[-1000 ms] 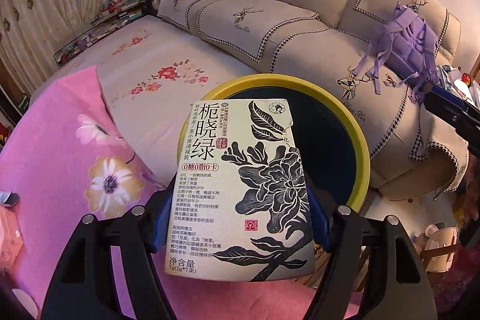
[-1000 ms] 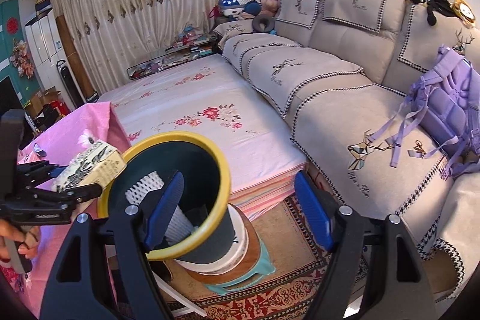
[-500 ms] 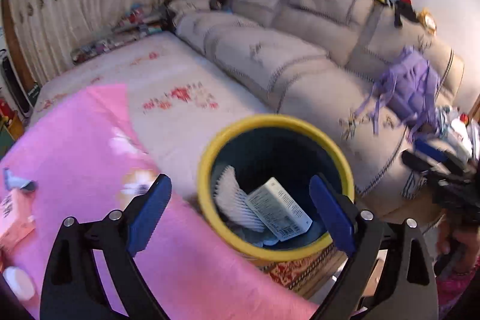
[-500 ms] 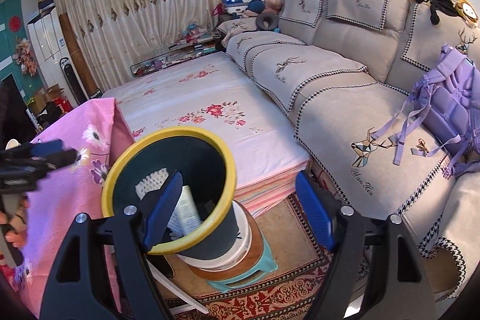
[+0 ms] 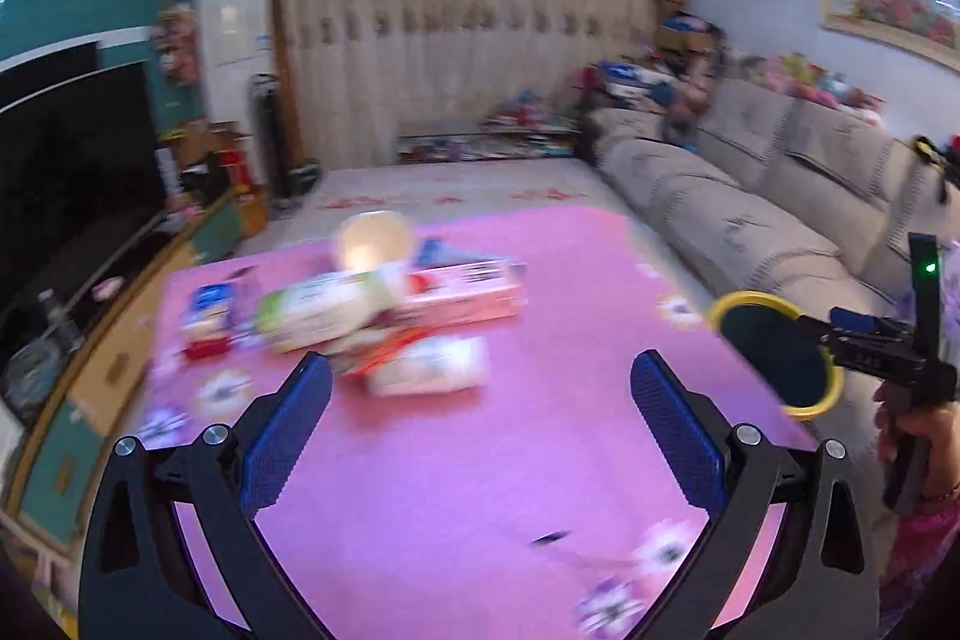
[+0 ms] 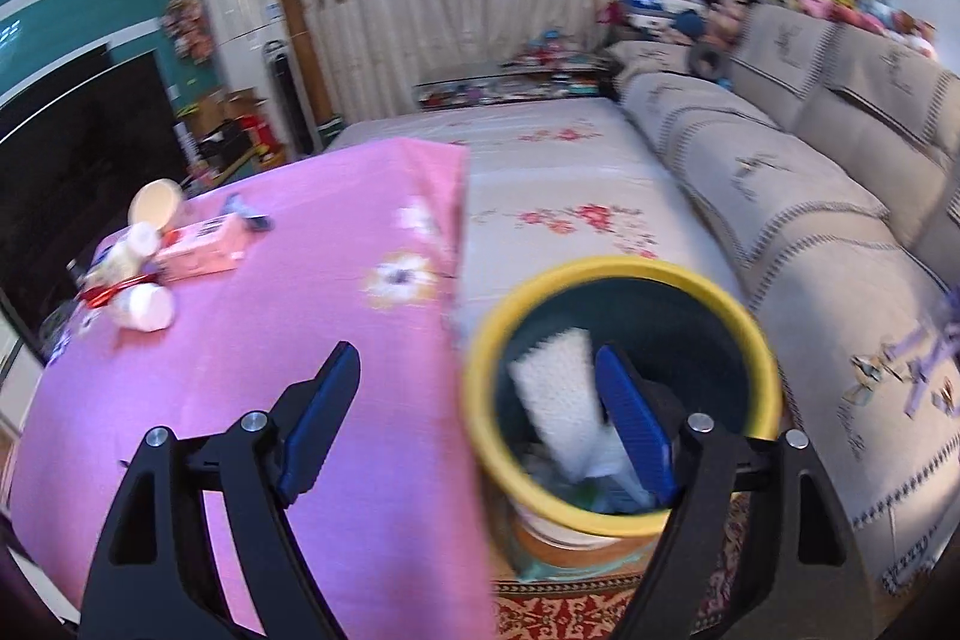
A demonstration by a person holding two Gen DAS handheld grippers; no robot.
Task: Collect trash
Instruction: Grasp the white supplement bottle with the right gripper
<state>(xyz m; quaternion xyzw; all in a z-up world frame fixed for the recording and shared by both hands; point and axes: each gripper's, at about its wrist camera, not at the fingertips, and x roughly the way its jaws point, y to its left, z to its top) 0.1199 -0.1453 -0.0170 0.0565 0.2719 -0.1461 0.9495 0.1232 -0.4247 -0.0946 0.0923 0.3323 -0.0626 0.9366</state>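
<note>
In the left wrist view, our left gripper (image 5: 480, 418) sits nearest, its blue pads spread wide with nothing between them, above the pink tablecloth (image 5: 480, 490). Farther out at 11 o'clock lies the blurred trash pile (image 5: 372, 322): a pink box (image 5: 462, 292), pale wrappers and a round cream lid, all touching or overlapping. At 3 o'clock the yellow-rimmed bin (image 5: 774, 352) stands just off the cloth's edge, with our right gripper (image 5: 852, 334) reaching over its rim.

In the right wrist view, our right gripper (image 6: 480, 418) is likewise released and empty; its right pad overlaps the bin (image 6: 624, 400), which holds a white textured sheet (image 6: 564, 400). At 10 o'clock the trash pile (image 6: 156, 262) rests on the cloth (image 6: 270, 340). Beyond, the beige sofa (image 6: 810, 196) runs toward 2 o'clock.
</note>
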